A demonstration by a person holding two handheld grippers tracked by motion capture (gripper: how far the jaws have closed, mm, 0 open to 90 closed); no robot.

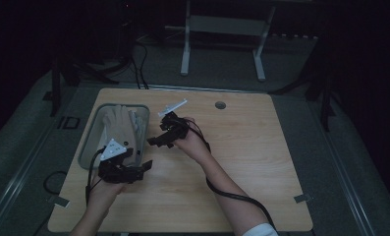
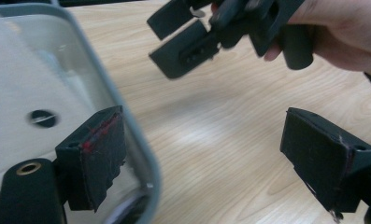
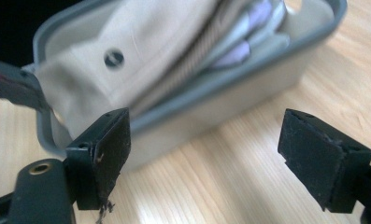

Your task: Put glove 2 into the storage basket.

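On the left part of the wooden bench (image 1: 241, 162) sits a grey bin (image 1: 91, 142), taken here as the landmark. Inside the bin lies a beige cloth (image 1: 119, 123) with a dark round eyelet, and paler folded fabric (image 3: 262, 28) is packed against the wall on the side of the right claw. A round cable hole (image 1: 220, 105) in the bench lies well to the right of the bin, near the far edge. Beyond the bench, past the bin, stands a white frame (image 1: 222, 39) on the dark floor. Nothing lies on the bare wood between the bin and either claw. The left claw (image 1: 144, 166) is held just off the bin's near right corner, its jaws spread wide with nothing between them; one jaw overlaps the bin's rim in the left gripper view. The right claw (image 1: 155, 140) is held just right of the bin, pointing at its side wall, jaws likewise spread and empty. Both forearms reach in from the near edge.
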